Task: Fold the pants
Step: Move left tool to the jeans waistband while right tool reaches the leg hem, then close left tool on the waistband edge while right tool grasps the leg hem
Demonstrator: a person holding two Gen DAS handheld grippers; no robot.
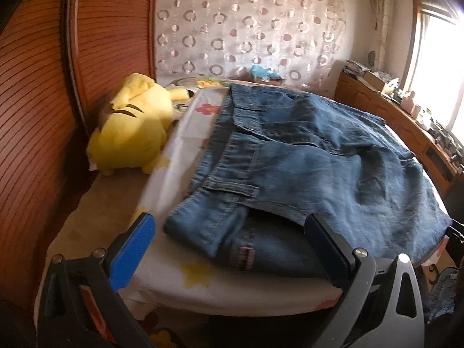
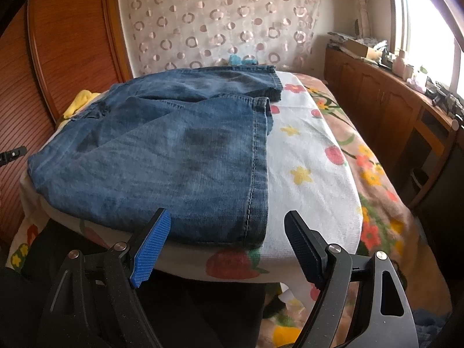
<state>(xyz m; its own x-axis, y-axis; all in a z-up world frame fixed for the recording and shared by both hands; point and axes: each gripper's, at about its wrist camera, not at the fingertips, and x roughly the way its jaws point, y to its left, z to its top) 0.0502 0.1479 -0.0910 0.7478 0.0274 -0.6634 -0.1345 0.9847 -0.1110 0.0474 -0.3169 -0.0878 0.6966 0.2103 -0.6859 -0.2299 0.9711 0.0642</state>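
Far left, against the wooden headboard (image 1: 43, 116): a yellow plush toy (image 1: 133, 127), well apart from the work. Left tongs (image 1: 229, 249) spread wide, gripping nothing, hovering just off the near edge of the flowered surface (image 1: 179, 127), waistband end of the pants (image 1: 304, 156) straight ahead, between the two pads. Denim lying flat, apparently already doubled, waistband and pocket flaps to the left, leg hems to the right; long axis running left to right, parallel to the near edge. Right tongs (image 2: 226, 240) likewise spread and empty, poised at the near hem corner of the pants (image 2: 162, 156), stitched hem edge running away from the pads toward the far side. Right of the hems: bare flowered cloth, then the bed (image 2: 377, 179) and a wooden cabinet (image 2: 377, 98) under the window. Each tongs nearest its own end of the garment, so probably a pinch at both near corners for the next fold. Likely trouble: catching only the top layer.
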